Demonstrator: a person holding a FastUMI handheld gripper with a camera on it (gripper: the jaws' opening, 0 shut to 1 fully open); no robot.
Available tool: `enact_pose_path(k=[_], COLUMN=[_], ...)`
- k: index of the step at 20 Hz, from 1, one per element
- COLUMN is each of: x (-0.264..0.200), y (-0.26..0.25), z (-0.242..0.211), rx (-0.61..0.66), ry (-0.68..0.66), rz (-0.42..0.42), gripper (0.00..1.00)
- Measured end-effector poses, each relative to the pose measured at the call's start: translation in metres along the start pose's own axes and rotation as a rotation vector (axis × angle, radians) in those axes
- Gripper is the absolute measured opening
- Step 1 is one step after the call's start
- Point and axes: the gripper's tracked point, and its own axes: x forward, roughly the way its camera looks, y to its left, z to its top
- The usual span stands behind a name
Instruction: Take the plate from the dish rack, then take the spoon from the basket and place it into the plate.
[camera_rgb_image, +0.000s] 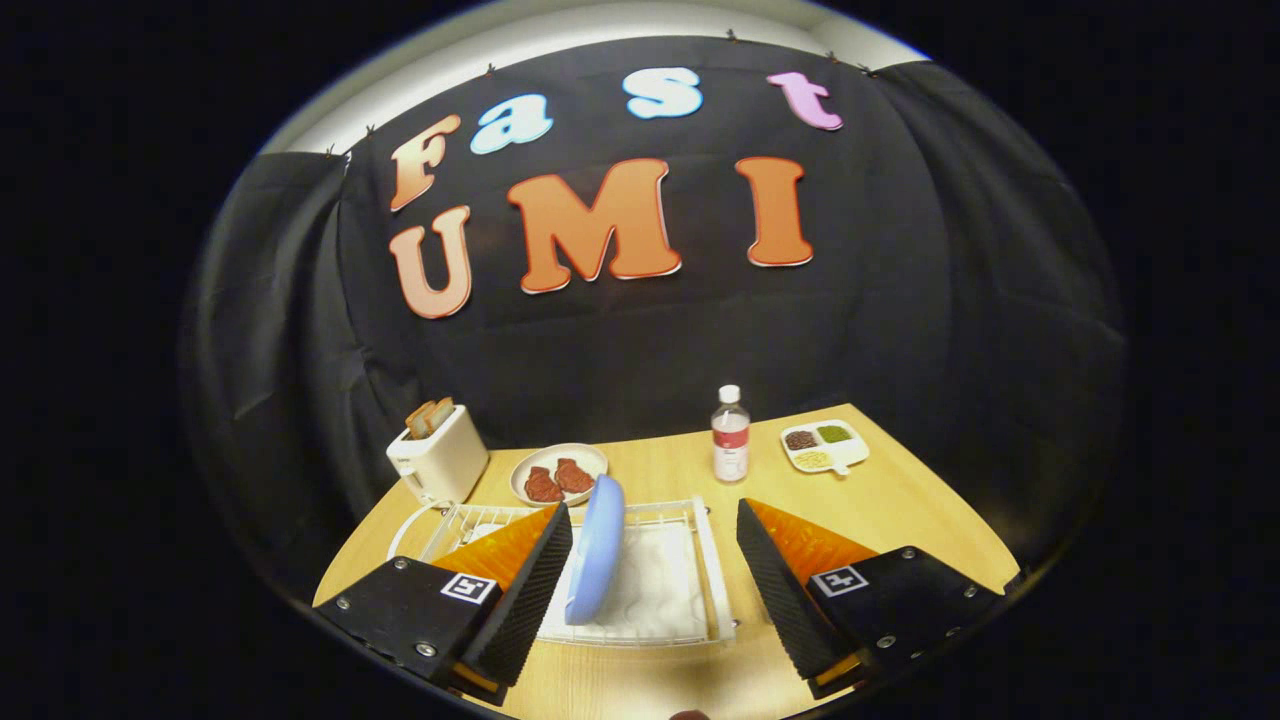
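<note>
The gripper (655, 560) hangs above the near edge of a wooden table (900, 500), its two fingers spread wide apart and holding nothing.

Between the fingers, closer to the left one, a blue plate (597, 550) stands on its edge in a white wire rack (700, 560). The plate leans slightly, its rim turned toward the gripper, its top reaching just past the left fingertip. A narrow gap shows between the plate and the left finger's ridged pad (530, 590); whether they touch low down I cannot tell. The right finger stands well apart from the plate, just outside the rack's right rim. The rack's floor to the right of the plate is bare white.

The left finger hides the left part of the rack. A white curved wire or handle sticks out at the rack's far left corner.

Beyond the rack, toward the far left of the table, sits a white toaster (438, 465) with slices of toast (430, 416) standing in its slots. Right of it is a round dish (558, 473) bearing two reddish-brown pieces of meat. Farther right stands a clear bottle (730, 437) with a white cap and a red label, upright. Right of the bottle, near the far right corner, lies a white divided tray (826, 447) with dark, green and pale foods in its separate compartments.
</note>
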Motion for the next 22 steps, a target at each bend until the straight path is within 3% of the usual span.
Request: enact_pose_path(k=[5,11,13,17,22], x=[0.065,0.104,0.108,0.108,0.105], y=[0.014,0.011,0.013,0.011,0.010], z=[-0.040,-0.083,-0.089,-0.088,-0.060], rx=[-0.122,-0.030,-0.049,-0.053,-0.151], ry=[0.152,0.347,0.370,0.384,0.337], rz=[-0.062,-0.137,-0.147,-0.212,-0.273], gripper=[0.99,0.98,0.78,0.28,0.24])
